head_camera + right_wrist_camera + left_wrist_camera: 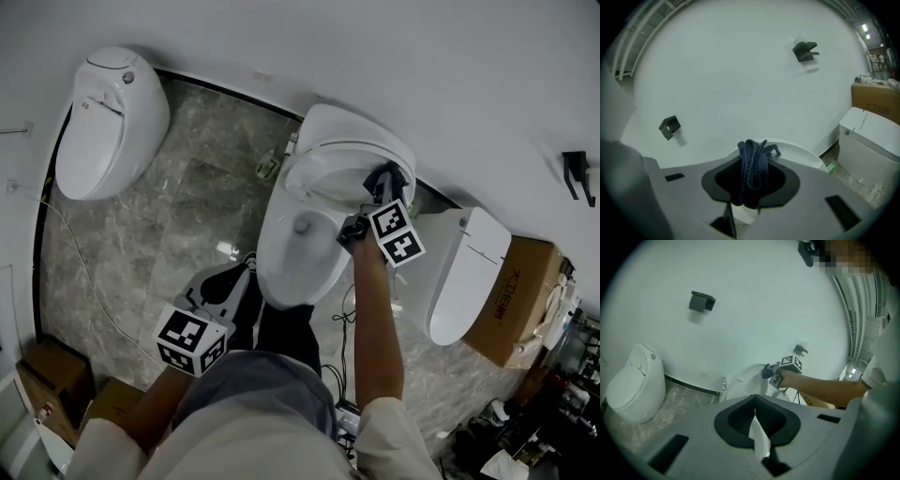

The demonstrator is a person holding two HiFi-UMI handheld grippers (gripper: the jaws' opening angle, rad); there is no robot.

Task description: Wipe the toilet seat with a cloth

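A white toilet (pixel 302 246) stands against the wall in the middle of the head view. My right gripper (pixel 377 192) reaches over the right side of its seat (pixel 323 178) and is shut on a bunched dark blue cloth (pixel 388 176). In the right gripper view the cloth (pixel 753 161) fills the gap between the jaws, with the seat's white rim (pixel 801 152) behind it. My left gripper (pixel 246 269) hangs low at the toilet's left front, shut and with nothing in it. The left gripper (pixel 754 412) looks toward the toilet (pixel 743 383) and the right gripper (pixel 769 373).
A second toilet (pixel 108 122) stands at the far left and a third (pixel 464 272) at the right beside a cardboard box (pixel 520 291). Black brackets (pixel 579 173) stick out of the wall. Brown boxes (pixel 56 375) sit at the lower left on the marble floor (pixel 178 206).
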